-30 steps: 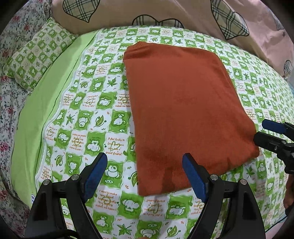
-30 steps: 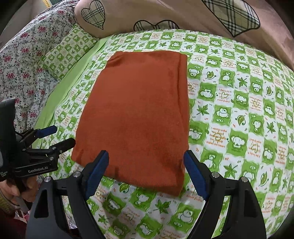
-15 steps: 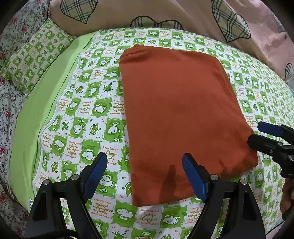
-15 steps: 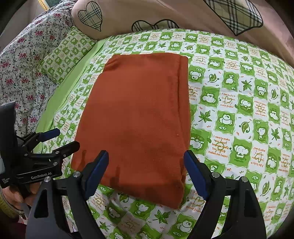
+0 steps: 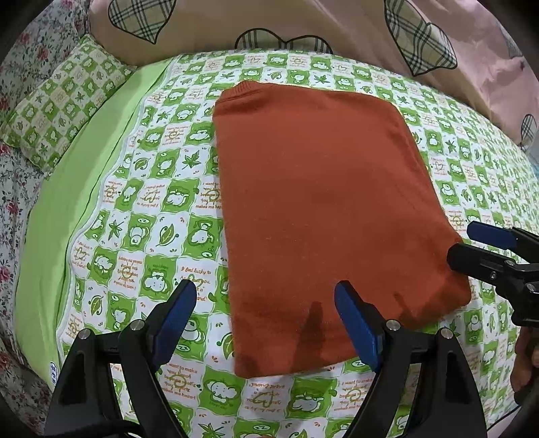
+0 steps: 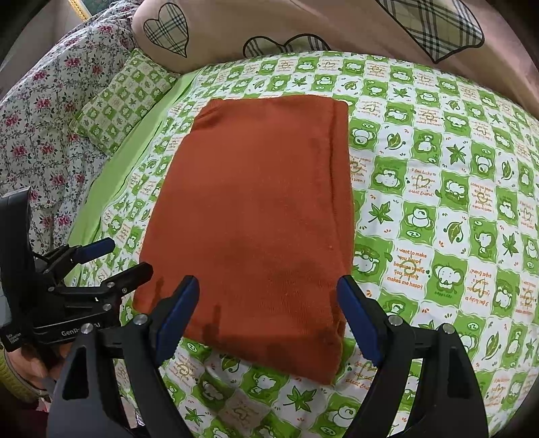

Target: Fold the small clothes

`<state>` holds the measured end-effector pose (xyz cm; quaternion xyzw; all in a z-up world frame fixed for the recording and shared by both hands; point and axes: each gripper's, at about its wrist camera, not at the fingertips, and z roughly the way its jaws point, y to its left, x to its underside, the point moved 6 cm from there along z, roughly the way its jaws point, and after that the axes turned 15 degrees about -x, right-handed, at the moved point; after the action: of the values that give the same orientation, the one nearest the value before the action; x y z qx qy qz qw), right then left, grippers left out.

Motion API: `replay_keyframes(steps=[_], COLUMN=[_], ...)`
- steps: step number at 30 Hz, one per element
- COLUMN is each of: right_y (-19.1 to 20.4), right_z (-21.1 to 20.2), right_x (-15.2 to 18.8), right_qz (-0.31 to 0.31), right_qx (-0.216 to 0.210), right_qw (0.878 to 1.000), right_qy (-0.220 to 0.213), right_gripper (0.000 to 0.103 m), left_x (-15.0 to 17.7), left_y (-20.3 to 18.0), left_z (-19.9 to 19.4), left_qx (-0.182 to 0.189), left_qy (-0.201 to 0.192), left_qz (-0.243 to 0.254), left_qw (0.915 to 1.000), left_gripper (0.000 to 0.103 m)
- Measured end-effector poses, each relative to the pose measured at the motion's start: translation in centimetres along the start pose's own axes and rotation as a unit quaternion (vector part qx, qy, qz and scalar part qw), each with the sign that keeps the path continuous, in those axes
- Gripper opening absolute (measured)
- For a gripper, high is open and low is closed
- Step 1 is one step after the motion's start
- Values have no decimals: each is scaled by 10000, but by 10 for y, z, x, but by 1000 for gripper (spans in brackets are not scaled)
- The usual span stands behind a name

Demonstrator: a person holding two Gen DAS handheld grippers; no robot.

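- The rust-orange knitted garment, folded into a flat rectangle (image 5: pixel 323 215), lies on the green-and-white checked cartoon bedsheet (image 5: pixel 151 215), straight ahead of both tools.
- The left tool (image 5: pixel 266 323) hovers with its blue-padded fingers spread wide, gripping nothing; the garment's near left corner sits between and just beyond its fingertips.
- The right tool (image 6: pixel 267 318) is also wide apart and empty, and the garment's near edge spans the gap between its fingers.
- From the right wrist view, the left tool (image 6: pixel 111 259) shows at the left, just beside the garment's near left corner.
- From the left wrist view, the right tool (image 5: pixel 471 246) shows at the right, by the near right corner; whether it touches the fabric I cannot tell.
- Beyond the garment lies a beige quilt with plaid hearts (image 6: pixel 269 23); far left of the tools, a matching green checked pillow (image 5: pixel 57 101).
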<state>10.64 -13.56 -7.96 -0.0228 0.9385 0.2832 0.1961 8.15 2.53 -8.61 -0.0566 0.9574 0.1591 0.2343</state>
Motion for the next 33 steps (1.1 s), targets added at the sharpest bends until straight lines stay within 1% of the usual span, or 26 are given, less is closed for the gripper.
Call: replay_keyframes(steps=[6,13,21,33], right_y=[1,6,4,1], right_z=[1,3,5,3], right_x=[0,-1,-2,-4], right_qz=[-13,-56,-53,-41], right_qx=[-22,-31,-44,-25], right_qw=[10000,10000,10000,10000], right_qy=[1,-21,-36,-80], right_gripper=[84,84,84,84], left_x=[1,-1,2,2], left_y=[2,7,11,13], left_z=[0,-3,2,1], left_qx=[-9,47,26,40], left_qy=[6,-75,34,8], left_qz=[-55,-157,-190,-230], left_qw=[10000,9998,9998,9997], left_gripper=[85,85,86,86])
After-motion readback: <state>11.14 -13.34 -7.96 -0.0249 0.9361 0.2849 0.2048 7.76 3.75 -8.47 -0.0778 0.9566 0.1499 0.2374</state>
